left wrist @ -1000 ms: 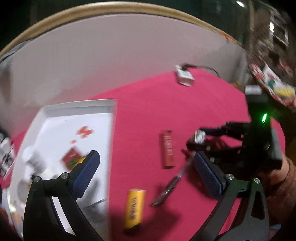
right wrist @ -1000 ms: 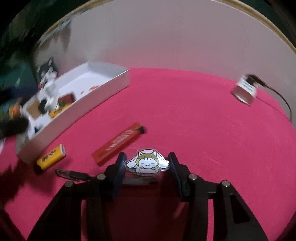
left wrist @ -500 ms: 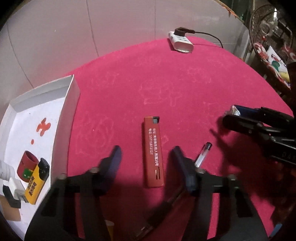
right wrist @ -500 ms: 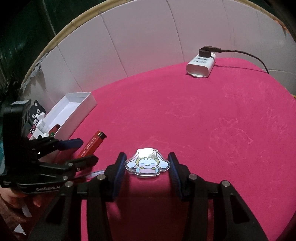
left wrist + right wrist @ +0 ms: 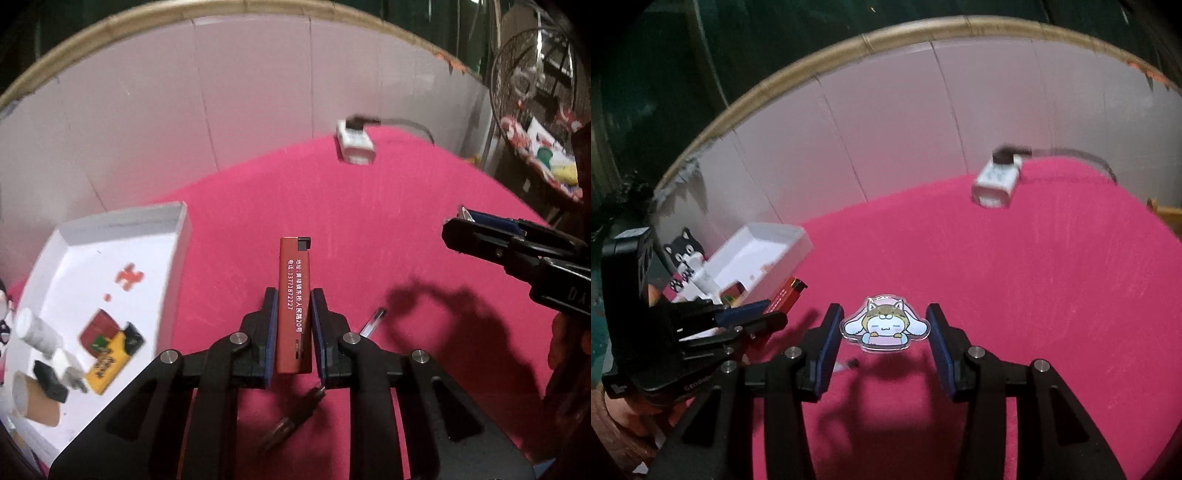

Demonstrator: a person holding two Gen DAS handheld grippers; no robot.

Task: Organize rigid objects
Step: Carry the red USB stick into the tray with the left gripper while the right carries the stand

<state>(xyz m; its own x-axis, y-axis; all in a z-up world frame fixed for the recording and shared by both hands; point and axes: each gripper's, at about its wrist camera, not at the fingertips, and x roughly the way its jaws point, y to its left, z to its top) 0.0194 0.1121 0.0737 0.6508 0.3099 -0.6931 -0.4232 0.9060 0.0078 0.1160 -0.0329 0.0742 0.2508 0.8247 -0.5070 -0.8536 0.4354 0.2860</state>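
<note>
My left gripper (image 5: 293, 295) is shut on a long red lighter (image 5: 294, 295) with white print and holds it above the pink tablecloth; it also shows at the left of the right wrist view (image 5: 783, 297). My right gripper (image 5: 885, 325) is shut on a flat cartoon animal badge (image 5: 885, 326); in the left wrist view that gripper (image 5: 461, 230) is at the right. A white tray (image 5: 177, 236) at the left holds a yellow lighter (image 5: 110, 360), a red item and several small things. A pen (image 5: 371, 323) lies on the cloth under my left gripper.
A white power strip (image 5: 355, 146) with a black plug and cable lies at the far side of the table, also in the right wrist view (image 5: 997, 181). A white panel wall (image 5: 221, 110) curves behind the table. A black-and-white cat figure (image 5: 685, 254) stands behind the tray.
My left gripper has closed on the red lighter and lifted it off the cloth. My right gripper still holds the badge and has swung its view a little.
</note>
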